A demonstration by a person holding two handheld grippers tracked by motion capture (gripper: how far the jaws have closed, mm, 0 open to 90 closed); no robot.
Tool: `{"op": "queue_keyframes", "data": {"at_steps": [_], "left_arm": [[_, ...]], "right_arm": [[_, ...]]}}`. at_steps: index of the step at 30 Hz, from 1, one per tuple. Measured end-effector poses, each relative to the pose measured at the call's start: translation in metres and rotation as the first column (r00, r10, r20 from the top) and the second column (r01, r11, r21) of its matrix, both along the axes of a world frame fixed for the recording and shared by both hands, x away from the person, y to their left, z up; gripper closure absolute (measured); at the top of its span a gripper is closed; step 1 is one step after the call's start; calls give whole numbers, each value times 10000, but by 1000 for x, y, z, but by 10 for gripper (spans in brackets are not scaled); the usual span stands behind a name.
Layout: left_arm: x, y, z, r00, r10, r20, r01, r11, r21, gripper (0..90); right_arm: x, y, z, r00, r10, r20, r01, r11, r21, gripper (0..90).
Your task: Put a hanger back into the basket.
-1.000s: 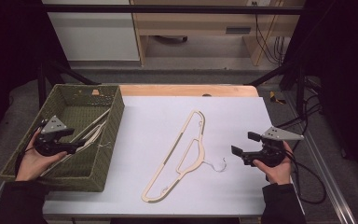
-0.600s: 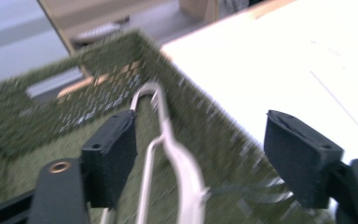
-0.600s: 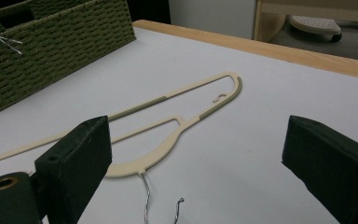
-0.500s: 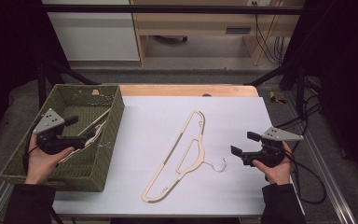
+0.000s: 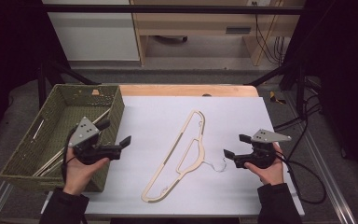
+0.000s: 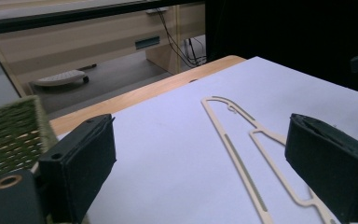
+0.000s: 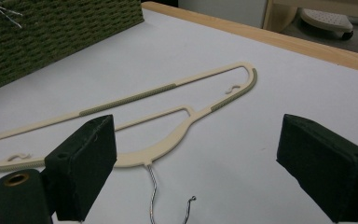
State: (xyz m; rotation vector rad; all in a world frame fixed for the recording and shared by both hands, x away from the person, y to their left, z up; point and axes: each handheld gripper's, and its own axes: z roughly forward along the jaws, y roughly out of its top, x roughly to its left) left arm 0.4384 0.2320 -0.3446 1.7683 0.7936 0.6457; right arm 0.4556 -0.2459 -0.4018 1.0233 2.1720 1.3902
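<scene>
A cream plastic hanger (image 5: 196, 157) with a wire hook lies diagonally on the white tabletop (image 5: 158, 121). My left gripper (image 5: 115, 132) hovers over the right rim of the green woven basket (image 5: 28, 140) and points toward the hanger. Its jaws have just been opening and stand open with nothing between them. In the left gripper view the hanger (image 6: 235, 149) lies ahead between the pads, with the basket's wall (image 6: 9, 135) at the left. My right gripper (image 5: 236, 146) is open beside the hook, and in its view the hanger (image 7: 135, 98) lies just beyond the pads.
Inside the basket lie more cream hangers (image 5: 51, 158). A wooden strip (image 5: 186, 90) edges the far side of the table. Cables (image 5: 303, 177) trail off the right edge. A wooden shelf unit (image 5: 200, 28) stands beyond the table.
My left gripper has come out of the basket and moved right, over its rim toward the white surface, with its jaws spreading wider. The right gripper and the hanger have stayed put.
</scene>
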Motion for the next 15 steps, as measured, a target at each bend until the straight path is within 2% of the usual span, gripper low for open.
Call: {"op": "queue_keyframes", "data": {"at_steps": [5,8,15], "left_arm": [[-6,-26,-15,9991,-385,-172,383,9992,-100,77],[-7,-39,-27,9969,-675,-404,680,9976,116,77],[-9,-54,-54,9917,-930,-889,950,9953,184,81]], "right_arm": [[0,6,-2,9999,156,-21,-156,9999,-59,144],[0,8,-4,9997,236,17,-235,9997,-107,158],[-1,17,-10,9983,579,1,-578,9972,-479,210]]}}
